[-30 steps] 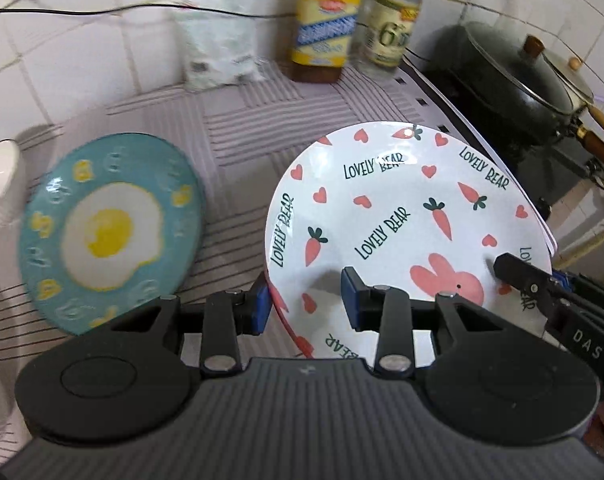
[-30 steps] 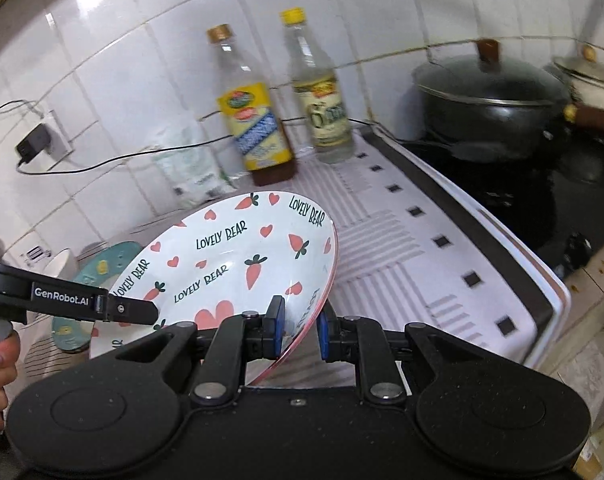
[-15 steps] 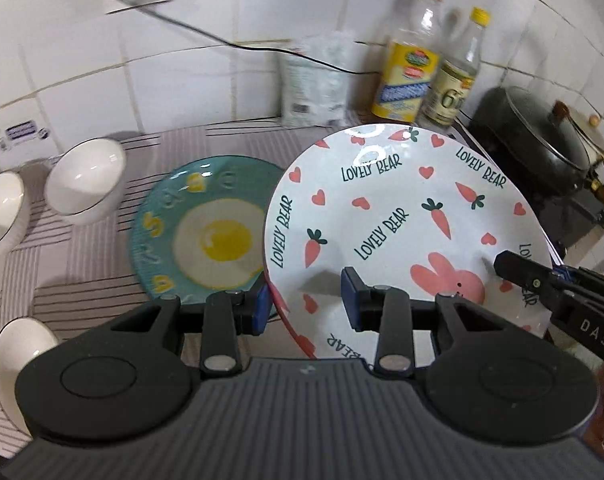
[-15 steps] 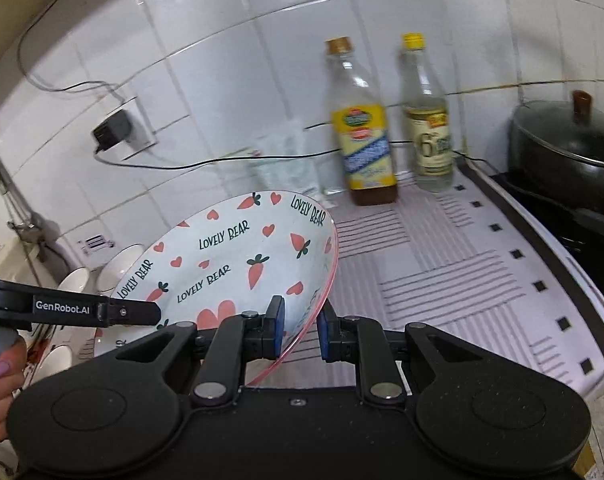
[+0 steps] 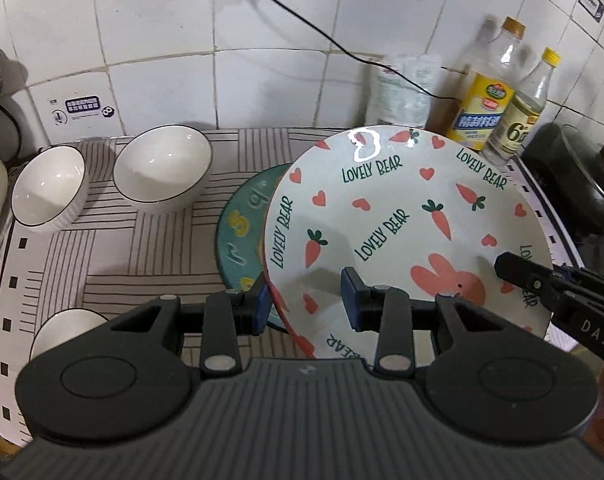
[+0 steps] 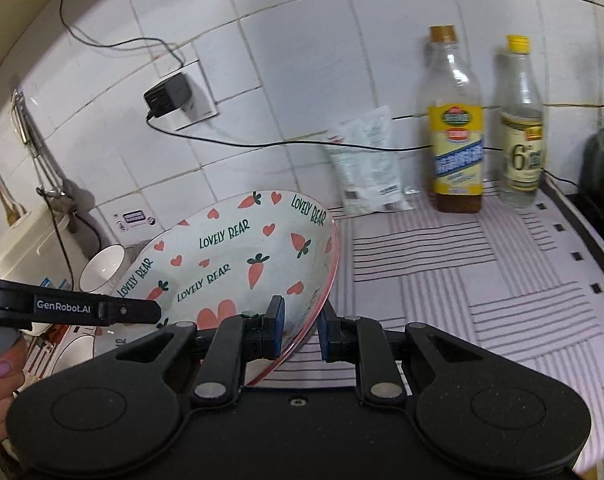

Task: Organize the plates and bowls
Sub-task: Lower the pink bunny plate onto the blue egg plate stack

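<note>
Both grippers hold a white "Lovely Bear" plate (image 5: 402,232) with carrots and hearts, lifted above the counter. My left gripper (image 5: 304,306) is shut on its near-left rim. My right gripper (image 6: 300,328) is shut on the opposite rim of the same plate (image 6: 230,264); it also shows at the right in the left wrist view (image 5: 542,284). A teal fried-egg plate (image 5: 242,232) lies on the striped mat, mostly hidden under the held plate. Three white bowls stand on the left: two at the back (image 5: 162,168) (image 5: 48,188), one at the front (image 5: 68,330).
Two bottles (image 6: 456,132) (image 6: 520,132) and a white bag (image 6: 368,168) stand against the tiled wall at the back. A black lidded pot (image 5: 578,176) sits on the stove to the right. A charger cable (image 6: 262,144) runs along the wall.
Both grippers have carried the Lovely Bear plate to the left, so it now covers most of the teal plate. The white bowls and wall socket have come into view.
</note>
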{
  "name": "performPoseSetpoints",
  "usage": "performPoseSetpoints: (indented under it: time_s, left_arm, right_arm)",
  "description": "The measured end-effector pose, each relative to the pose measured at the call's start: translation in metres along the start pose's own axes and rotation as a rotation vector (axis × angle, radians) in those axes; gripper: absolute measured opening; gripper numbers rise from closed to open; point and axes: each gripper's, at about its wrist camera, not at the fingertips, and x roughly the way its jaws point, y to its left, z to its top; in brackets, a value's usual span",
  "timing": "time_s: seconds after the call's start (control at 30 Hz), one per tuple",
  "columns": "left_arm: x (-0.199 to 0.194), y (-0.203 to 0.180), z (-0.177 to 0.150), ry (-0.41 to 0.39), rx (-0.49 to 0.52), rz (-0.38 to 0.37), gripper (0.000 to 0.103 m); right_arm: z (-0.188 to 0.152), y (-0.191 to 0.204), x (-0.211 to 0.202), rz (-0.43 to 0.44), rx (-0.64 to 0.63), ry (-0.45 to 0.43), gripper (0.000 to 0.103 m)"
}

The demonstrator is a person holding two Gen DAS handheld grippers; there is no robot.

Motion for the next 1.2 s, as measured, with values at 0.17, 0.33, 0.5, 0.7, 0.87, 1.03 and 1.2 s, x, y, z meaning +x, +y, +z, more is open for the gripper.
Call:
performPoseSetpoints:
  time_s: [0.17, 0.33, 0.5, 0.7, 0.87, 1.03, 1.2]
  left_arm:
    - [0.014, 0.008, -0.002, 0.012, 0.007, 0.041, 0.034]
    - [0.036, 0.023, 0.0, 0.041, -0.017, 0.054, 0.035]
    - [0.053, 0.034, 0.007, 0.077, -0.034, 0.078, 0.035]
    - [0.073, 0.045, 0.017, 0.135, -0.059, 0.072, 0.035]
    - [0.083, 0.051, 0.022, 0.179, -0.085, 0.068, 0.035]
    - [0.093, 0.054, 0.021, 0.231, -0.11, 0.062, 0.035]
    - [0.101, 0.058, 0.017, 0.259, -0.134, 0.059, 0.035]
  right_arm:
    - [-0.005, 0.001, 0.017, 0.023, 0.017, 0.018, 0.021]
    - [-0.012, 0.004, 0.04, 0.025, 0.028, 0.057, 0.022]
    - [-0.013, 0.007, 0.065, 0.031, 0.035, 0.087, 0.022]
    - [-0.009, 0.008, 0.088, 0.015, 0.033, 0.126, 0.022]
    - [-0.005, 0.011, 0.096, 0.004, 0.022, 0.147, 0.022]
    - [-0.004, 0.013, 0.105, -0.015, 0.006, 0.18, 0.022]
    - [-0.006, 0.017, 0.11, -0.05, -0.022, 0.192, 0.023]
